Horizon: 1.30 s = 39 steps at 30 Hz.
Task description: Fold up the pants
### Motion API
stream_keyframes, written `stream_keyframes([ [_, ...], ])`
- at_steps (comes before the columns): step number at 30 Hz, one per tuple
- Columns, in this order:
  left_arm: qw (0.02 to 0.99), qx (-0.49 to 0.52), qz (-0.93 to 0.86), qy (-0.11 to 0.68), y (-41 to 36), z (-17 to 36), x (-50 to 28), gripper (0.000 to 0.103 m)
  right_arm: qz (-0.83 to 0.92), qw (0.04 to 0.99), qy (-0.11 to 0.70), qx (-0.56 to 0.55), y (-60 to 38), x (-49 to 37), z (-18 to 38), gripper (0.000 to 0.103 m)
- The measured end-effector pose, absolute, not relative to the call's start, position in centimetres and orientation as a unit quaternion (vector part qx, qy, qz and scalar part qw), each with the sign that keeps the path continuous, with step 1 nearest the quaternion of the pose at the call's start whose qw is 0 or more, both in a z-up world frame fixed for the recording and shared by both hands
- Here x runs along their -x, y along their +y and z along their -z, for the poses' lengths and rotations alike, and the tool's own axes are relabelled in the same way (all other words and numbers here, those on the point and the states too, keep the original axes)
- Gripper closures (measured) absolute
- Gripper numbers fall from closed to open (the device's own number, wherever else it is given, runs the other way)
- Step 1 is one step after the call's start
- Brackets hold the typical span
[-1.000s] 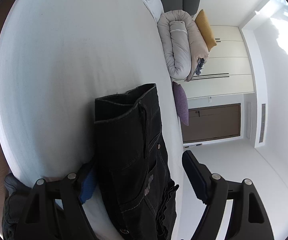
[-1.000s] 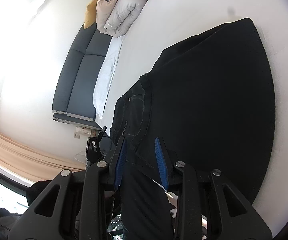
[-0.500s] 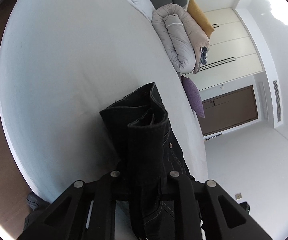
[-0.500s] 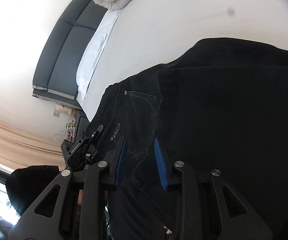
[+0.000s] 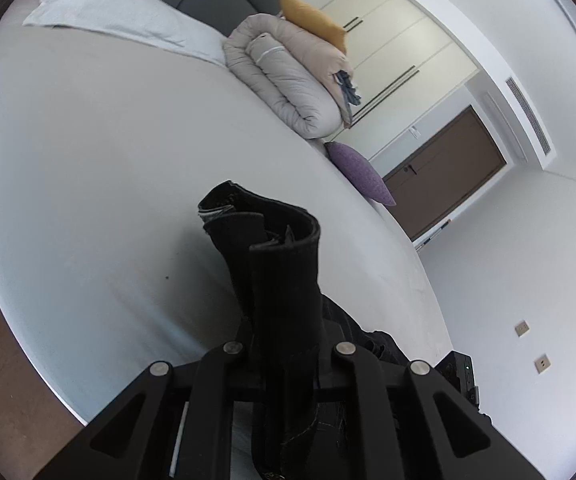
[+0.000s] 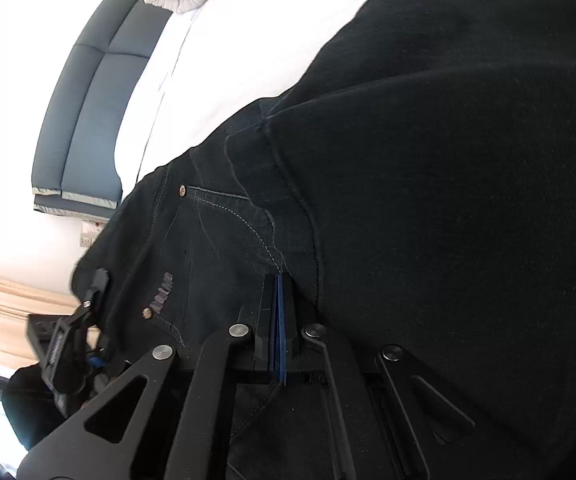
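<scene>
Black denim pants (image 5: 284, 280) lie on the white bed (image 5: 88, 140). My left gripper (image 5: 288, 346) is shut on a bunched fold of their waistband, which stands up between the fingers, lifted off the sheet. In the right wrist view the pants (image 6: 428, 200) fill most of the picture, with a back pocket and rivets showing. My right gripper (image 6: 278, 280) hovers low over the pocket seam; its blue pads are pressed together with no fabric seen between them. The left gripper (image 6: 68, 336) shows at the pants' waist end, at the bed's edge.
A rolled beige duvet (image 5: 288, 84), a mustard cushion (image 5: 312, 20), a purple pillow (image 5: 358, 172) and a white pillow (image 5: 120, 20) lie along the far side by the dark headboard (image 6: 88, 100). Beyond stand a wardrobe and a brown door (image 5: 444, 168).
My left gripper shut on the waistband, lifted it and rolled. My right gripper slid along the pants toward the pocket, dropped lower, and its pads shut together.
</scene>
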State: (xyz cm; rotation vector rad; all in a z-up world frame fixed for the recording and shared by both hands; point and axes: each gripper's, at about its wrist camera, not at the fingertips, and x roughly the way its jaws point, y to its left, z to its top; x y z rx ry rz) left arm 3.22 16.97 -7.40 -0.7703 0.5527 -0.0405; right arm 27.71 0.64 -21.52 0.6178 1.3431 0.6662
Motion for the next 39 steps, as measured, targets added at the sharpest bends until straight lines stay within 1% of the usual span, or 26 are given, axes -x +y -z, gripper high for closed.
stream_keyframes([
  [5,0.918,0.283,0.052,0.271,12.2,4.1,-3.8,0.089,-0.322,0.695,0.580,-0.277,-0.1,-27.3,20.8,0.103],
  [6,0.924,0.263,0.059,0.273,11.1,3.5,-3.8,0.089,-0.325,0.696,0.573,-0.285,-0.6,-27.1,20.2,0.096],
  [7,0.929,0.236,0.068,0.276,9.5,2.8,-3.9,0.089,-0.327,0.698,0.564,-0.298,-1.5,-26.8,19.5,0.092],
  [8,0.934,0.212,0.077,0.278,8.0,2.4,-4.0,0.089,-0.335,0.696,0.547,-0.322,-3.0,-26.5,18.8,0.075],
  [9,0.937,0.191,0.085,0.280,6.6,2.0,-4.1,0.089,-0.339,0.695,0.528,-0.351,-4.8,-26.1,18.1,0.049],
  [10,0.940,0.167,0.097,0.283,4.8,1.8,-4.0,0.089,-0.333,0.699,0.507,-0.380,-6.8,-25.8,17.5,0.039],
  [11,0.941,0.140,0.109,0.287,2.8,1.7,-4.0,0.089,-0.329,0.702,0.484,-0.405,-8.9,-25.4,16.9,0.031],
  [14,0.942,0.047,0.144,0.301,-3.5,2.2,-3.7,0.089,-0.332,0.688,0.445,-0.467,-14.6,-24.6,16.0,0.026],
  [18,0.925,-0.065,0.186,0.324,-11.2,4.9,-2.7,0.089,-0.339,0.667,0.430,-0.505,-19.3,-23.5,15.8,0.021],
  [21,0.910,-0.130,0.207,0.334,-15.1,7.0,-1.0,0.090,-0.321,0.667,0.452,-0.497,-20.6,-23.0,16.9,0.021],
  [24,0.901,-0.192,0.202,0.332,-17.1,8.6,0.3,0.090,-0.293,0.669,0.481,-0.484,-20.7,-22.7,18.3,0.021],
  [28,0.900,-0.217,0.195,0.323,-17.4,8.5,0.9,0.090,-0.296,0.678,0.489,-0.462,-20.3,-22.8,18.3,0.022],
  [29,0.901,-0.220,0.195,0.319,-17.5,8.4,1.1,0.090,-0.296,0.681,0.493,-0.454,-19.9,-23.0,18.3,0.025],
  [31,0.901,-0.230,0.198,0.312,-18.0,8.2,1.3,0.090,-0.295,0.686,0.503,-0.436,-18.0,-22.7,18.8,0.037],
  [32,0.900,-0.236,0.200,0.309,-18.5,8.1,1.3,0.090,-0.292,0.688,0.508,-0.429,-17.4,-22.9,19.4,0.051],
  [33,0.898,-0.239,0.203,0.308,-18.8,8.1,1.4,0.090,-0.287,0.689,0.513,-0.425,-17.7,-22.8,20.5,0.073],
  [34,0.896,-0.242,0.205,0.311,-19.3,8.3,1.3,0.090,-0.285,0.687,0.516,-0.425,-17.8,-22.8,20.7,0.080],
  [36,0.893,-0.246,0.210,0.312,-19.4,8.4,0.9,0.090,-0.280,0.694,0.515,-0.418,-18.6,-22.6,20.6,0.088],
  [39,0.891,-0.250,0.217,0.310,-19.8,8.4,0.8,0.090,-0.277,0.712,0.513,-0.390,-19.2,-22.1,19.6,0.090],
])
